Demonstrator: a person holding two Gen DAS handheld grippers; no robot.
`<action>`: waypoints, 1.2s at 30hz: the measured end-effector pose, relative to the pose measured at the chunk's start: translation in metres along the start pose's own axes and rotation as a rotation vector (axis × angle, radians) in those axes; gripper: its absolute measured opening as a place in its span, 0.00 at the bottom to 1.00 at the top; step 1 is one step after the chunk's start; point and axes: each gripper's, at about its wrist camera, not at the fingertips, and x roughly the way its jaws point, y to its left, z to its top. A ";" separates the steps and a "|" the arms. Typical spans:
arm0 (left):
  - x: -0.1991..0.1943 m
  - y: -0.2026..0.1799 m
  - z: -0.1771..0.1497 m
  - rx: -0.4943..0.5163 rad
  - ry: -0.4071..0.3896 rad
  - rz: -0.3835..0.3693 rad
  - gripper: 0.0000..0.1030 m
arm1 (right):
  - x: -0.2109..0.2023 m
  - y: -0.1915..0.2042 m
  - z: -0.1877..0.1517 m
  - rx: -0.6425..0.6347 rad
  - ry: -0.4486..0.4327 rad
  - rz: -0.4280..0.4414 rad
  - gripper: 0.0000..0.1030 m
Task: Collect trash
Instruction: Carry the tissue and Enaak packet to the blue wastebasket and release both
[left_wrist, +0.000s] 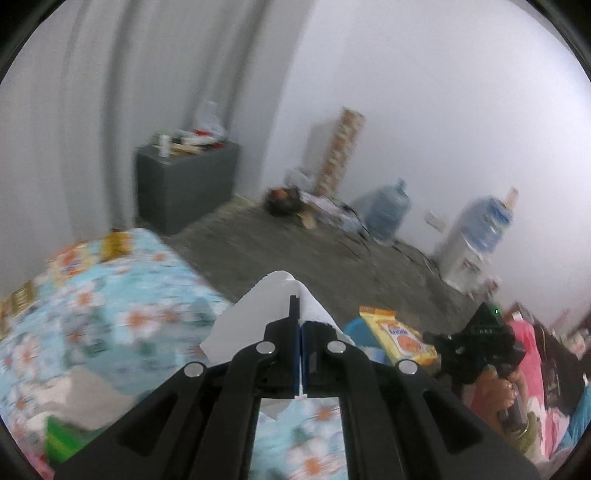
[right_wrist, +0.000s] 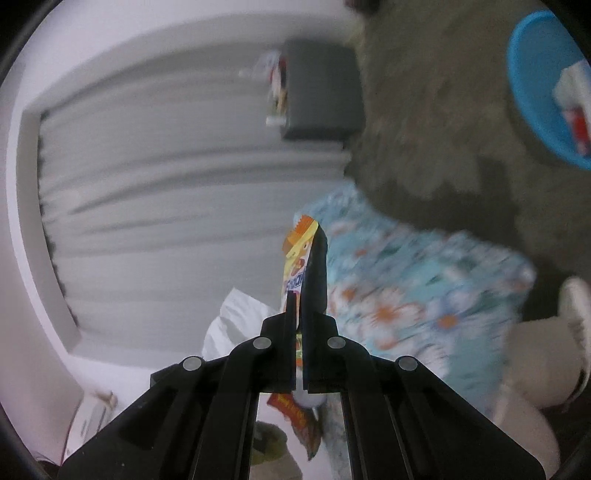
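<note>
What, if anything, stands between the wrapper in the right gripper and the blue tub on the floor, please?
Nothing visible does. The right gripper is shut on the snack wrapper above the floral bedspread, and only bare floor shows between the bed's edge and the blue tub.

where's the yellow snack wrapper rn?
Clamped in the right claw: the yellow snack wrapper sticks out past its tips, above the floral bedsheet; left wrist view shows it lower right.

Soft, even indoor light fills both views, with no glare and only faint shadows. Motion blur smears the floral bedspread, the curtain and the water jugs. Each black claw stays sharp. Fisheye distortion bends straight lines, and dark vignetting rings the edges.
</note>
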 end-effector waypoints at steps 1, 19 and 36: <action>0.011 -0.010 0.001 0.015 0.018 -0.013 0.00 | -0.015 -0.006 0.007 0.009 -0.035 -0.002 0.01; 0.318 -0.192 -0.031 0.272 0.485 -0.103 0.00 | -0.119 -0.095 0.075 0.079 -0.414 -0.346 0.01; 0.476 -0.225 -0.090 0.249 0.708 -0.039 0.52 | -0.089 -0.172 0.153 0.135 -0.386 -0.576 0.26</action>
